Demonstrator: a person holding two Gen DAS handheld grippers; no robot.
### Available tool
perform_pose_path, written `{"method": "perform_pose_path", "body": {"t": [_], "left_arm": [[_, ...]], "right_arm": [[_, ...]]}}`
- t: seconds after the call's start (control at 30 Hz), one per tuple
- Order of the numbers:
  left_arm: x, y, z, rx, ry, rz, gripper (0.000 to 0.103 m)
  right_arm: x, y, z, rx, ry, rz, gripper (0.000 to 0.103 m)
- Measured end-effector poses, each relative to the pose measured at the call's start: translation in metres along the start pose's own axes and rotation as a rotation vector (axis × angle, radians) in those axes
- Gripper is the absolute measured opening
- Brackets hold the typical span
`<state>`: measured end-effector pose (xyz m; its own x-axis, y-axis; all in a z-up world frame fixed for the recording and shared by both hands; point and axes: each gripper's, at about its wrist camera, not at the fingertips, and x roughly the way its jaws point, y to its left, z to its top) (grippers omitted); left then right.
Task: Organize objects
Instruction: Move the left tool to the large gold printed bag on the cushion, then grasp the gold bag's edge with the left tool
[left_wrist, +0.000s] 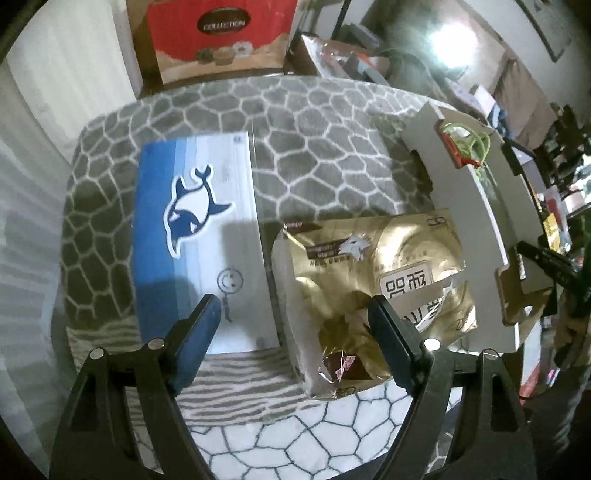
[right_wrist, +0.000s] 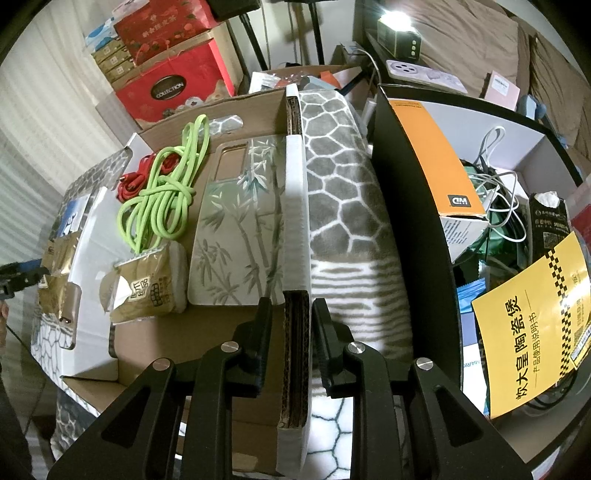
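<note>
My left gripper (left_wrist: 293, 306) hangs open over the patterned blanket (left_wrist: 314, 122). Its left finger is above a blue-and-white dolphin card (left_wrist: 199, 236). Its right finger is over a gold tissue pack (left_wrist: 369, 288) and nothing is gripped. My right gripper (right_wrist: 291, 306) is shut on the near wall of a cardboard box (right_wrist: 295, 332). In the box lie a green cord (right_wrist: 162, 192), a red cord (right_wrist: 129, 184), a bamboo-print phone case (right_wrist: 236, 221) and a small tissue pack (right_wrist: 147, 284). That box's white wall (left_wrist: 480, 206) stands just right of the gold pack.
A red COLLECTION carton (left_wrist: 218, 33) stands behind the blanket-covered surface. Right of the box is a black bin (right_wrist: 410, 221) holding an orange WD box (right_wrist: 439, 166), a yellow leaflet (right_wrist: 532, 325) and tangled cables (right_wrist: 495, 184). The left gripper (right_wrist: 18, 277) shows at the far left edge.
</note>
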<state>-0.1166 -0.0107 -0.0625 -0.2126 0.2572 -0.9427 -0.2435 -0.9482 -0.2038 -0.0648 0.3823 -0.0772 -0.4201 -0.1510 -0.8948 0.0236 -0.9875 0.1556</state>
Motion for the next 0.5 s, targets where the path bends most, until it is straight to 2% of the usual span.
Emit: {"method": "perform_pose_path", "body": {"t": [0.17,0.4,0.43,0.47,0.5], "left_arm": [[-0.008,0.003,-0.005,-0.024,-0.013,-0.054,0.080],[-0.009,0.003,-0.006,-0.023,-0.013,-0.068,0.079],[-0.006,0.005,-0.006,-0.031,-0.012,-0.065,0.076],[-0.002,0.007,-0.005,-0.047,-0.007,-0.070,0.064],[0.000,0.009,-0.005,-0.056,-0.001,-0.076,0.057]], "right_arm": [[0.000,0.000,-0.001,-0.002,0.001,-0.001,0.023],[0.002,0.000,-0.003,-0.002,-0.001,-0.003,0.024],[0.002,0.000,-0.003,-0.002,-0.001,-0.005,0.024],[0.003,0.000,-0.004,-0.004,-0.001,-0.008,0.024],[0.003,0.001,-0.004,-0.008,-0.002,-0.011,0.024]]}}
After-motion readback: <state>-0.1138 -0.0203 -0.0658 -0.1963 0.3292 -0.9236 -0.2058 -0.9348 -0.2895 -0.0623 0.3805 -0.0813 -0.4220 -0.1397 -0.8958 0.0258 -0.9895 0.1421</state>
